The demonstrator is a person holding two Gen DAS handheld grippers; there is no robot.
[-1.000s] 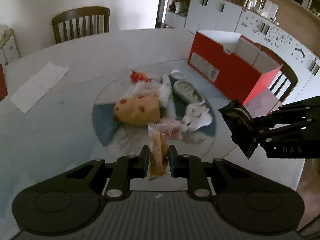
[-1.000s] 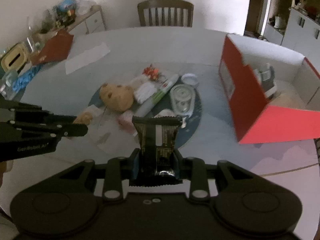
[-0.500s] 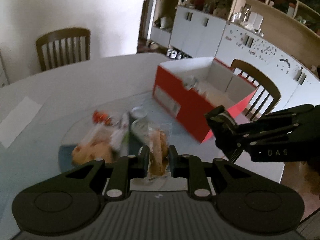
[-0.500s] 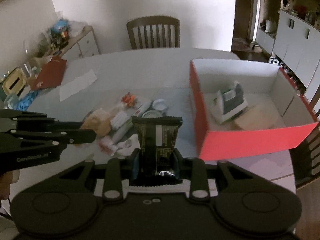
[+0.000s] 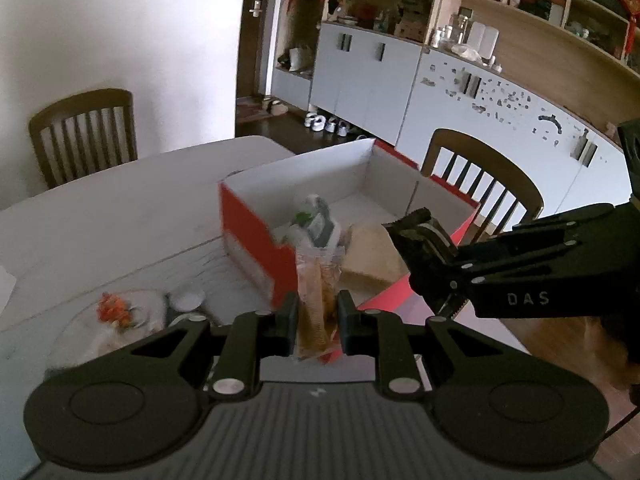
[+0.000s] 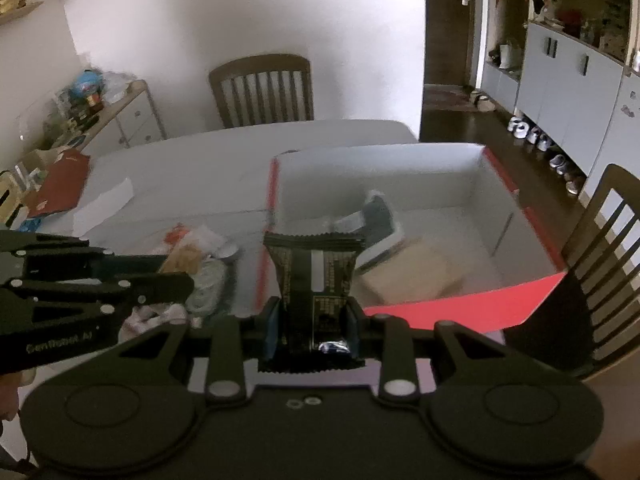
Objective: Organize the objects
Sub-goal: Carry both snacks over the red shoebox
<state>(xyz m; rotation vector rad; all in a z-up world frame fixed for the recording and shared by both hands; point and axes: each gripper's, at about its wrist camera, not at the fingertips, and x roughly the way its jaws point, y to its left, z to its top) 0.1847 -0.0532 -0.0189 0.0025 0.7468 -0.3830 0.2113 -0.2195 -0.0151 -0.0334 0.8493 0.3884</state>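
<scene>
My left gripper point(image 5: 318, 322) is shut on a clear packet of brown snacks point(image 5: 316, 300), held up in front of the red box point(image 5: 248, 240). My right gripper point(image 6: 312, 324) is shut on a black snack wrapper point(image 6: 312, 280), held above the box's near left corner. The red box point(image 6: 460, 304) is open, white inside, and holds a dark-and-white packet point(image 6: 376, 220) and a tan packet point(image 6: 412, 276). The right gripper also shows in the left wrist view point(image 5: 432, 256), over the box's near edge. The left gripper shows at the left of the right wrist view point(image 6: 160, 284).
Several loose items lie on a round mat: an orange-red item point(image 5: 114, 308), a small white lid point(image 5: 186, 300) and packets point(image 6: 192, 256). Wooden chairs point(image 5: 84, 136) point(image 6: 262, 90) point(image 5: 480, 184) stand around the white table point(image 5: 100, 224). Papers point(image 6: 104, 204) lie at the table's far left.
Both grippers have swung to the right, away from the pile of items and toward the red box, each still holding its packet. The box now lies close in front of both.
</scene>
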